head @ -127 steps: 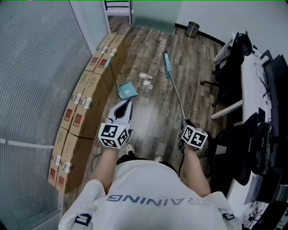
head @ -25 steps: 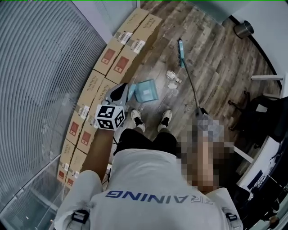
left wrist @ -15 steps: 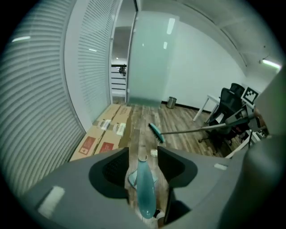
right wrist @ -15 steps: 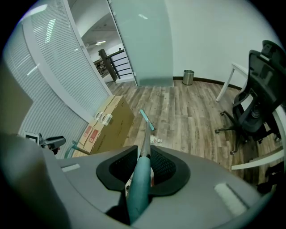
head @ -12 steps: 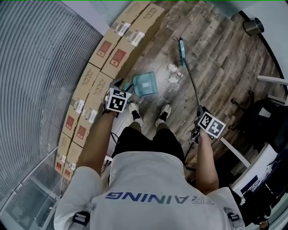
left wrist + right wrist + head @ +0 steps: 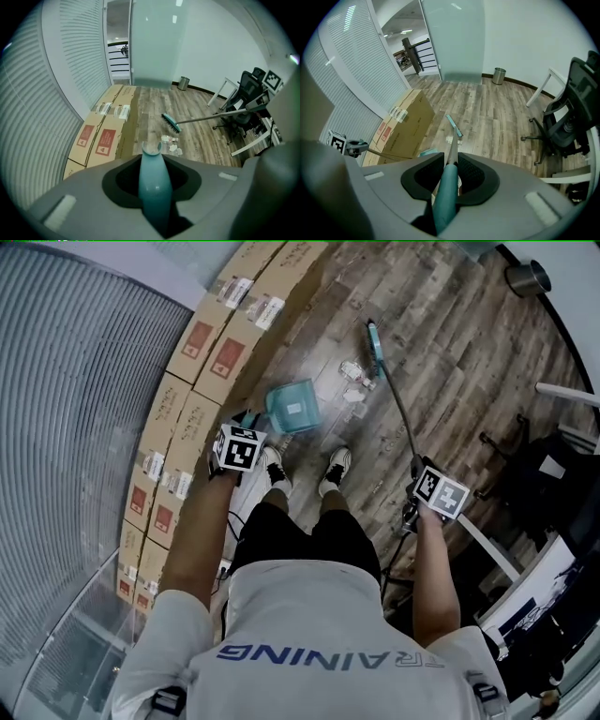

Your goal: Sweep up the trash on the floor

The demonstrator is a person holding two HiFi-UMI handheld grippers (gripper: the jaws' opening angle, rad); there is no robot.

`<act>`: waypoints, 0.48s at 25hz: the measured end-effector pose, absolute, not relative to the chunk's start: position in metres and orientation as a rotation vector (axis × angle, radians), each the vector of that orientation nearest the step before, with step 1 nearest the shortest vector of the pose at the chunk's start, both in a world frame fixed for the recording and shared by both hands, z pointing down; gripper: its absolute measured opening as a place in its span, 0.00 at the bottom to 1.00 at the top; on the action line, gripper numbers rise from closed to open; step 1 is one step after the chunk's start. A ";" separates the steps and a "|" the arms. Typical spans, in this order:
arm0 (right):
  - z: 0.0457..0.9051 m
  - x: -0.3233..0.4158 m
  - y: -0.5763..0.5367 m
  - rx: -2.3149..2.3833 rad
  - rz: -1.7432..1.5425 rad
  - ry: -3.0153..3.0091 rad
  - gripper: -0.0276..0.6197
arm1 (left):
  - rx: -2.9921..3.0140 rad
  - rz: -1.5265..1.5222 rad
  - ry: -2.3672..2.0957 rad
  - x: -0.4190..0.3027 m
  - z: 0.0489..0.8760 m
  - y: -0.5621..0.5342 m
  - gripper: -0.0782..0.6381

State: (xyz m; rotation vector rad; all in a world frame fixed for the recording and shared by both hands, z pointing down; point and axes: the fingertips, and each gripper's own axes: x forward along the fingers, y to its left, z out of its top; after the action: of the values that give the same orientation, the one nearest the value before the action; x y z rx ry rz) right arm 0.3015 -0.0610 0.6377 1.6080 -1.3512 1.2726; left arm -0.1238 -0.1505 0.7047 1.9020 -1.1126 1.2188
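Observation:
A teal dustpan (image 6: 291, 407) rests on the wood floor in front of the person's shoes (image 6: 272, 465). Its handle (image 6: 152, 187) runs up between the jaws of my left gripper (image 6: 246, 423), which are closing on it. My right gripper (image 6: 414, 468) is shut on the teal grip of the broom (image 6: 444, 197). The broom's pole slants away to the brush head (image 6: 373, 341), which lies on the floor. Crumpled white trash (image 6: 353, 381) is scattered between the brush head and the dustpan; it also shows in the left gripper view as trash (image 6: 170, 143).
Cardboard boxes (image 6: 202, 343) line the ribbed glass wall on the left. A metal bin (image 6: 527, 277) stands in the far corner. Black office chairs (image 6: 553, 474) and a white desk (image 6: 487, 549) crowd the right side.
My left gripper has dropped from above the boxes down onto the dustpan handle. The right gripper has sunk a little with the broom. The brush head stays by the trash.

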 end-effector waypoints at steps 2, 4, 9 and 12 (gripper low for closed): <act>0.648 0.312 -0.062 1.604 1.271 -1.324 0.20 | 1.895 1.221 -1.108 -0.124 0.706 -0.151 0.25; 0.661 0.323 -0.065 1.601 1.261 -1.292 0.20 | 1.893 1.223 -1.104 -0.124 0.707 -0.152 0.25; 0.696 0.351 -0.083 1.568 1.174 -1.209 0.20 | 1.886 1.227 -1.106 -0.121 0.708 -0.153 0.25; 0.720 0.351 -0.094 1.510 1.112 -1.177 0.20 | 1.882 1.232 -1.104 -0.122 0.709 -0.152 0.24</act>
State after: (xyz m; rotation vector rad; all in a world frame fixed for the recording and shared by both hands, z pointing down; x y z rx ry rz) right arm 0.3513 -0.0943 0.7199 1.5098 -1.1772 1.1123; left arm -0.1217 -0.1523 0.7090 1.8822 -1.1040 1.2324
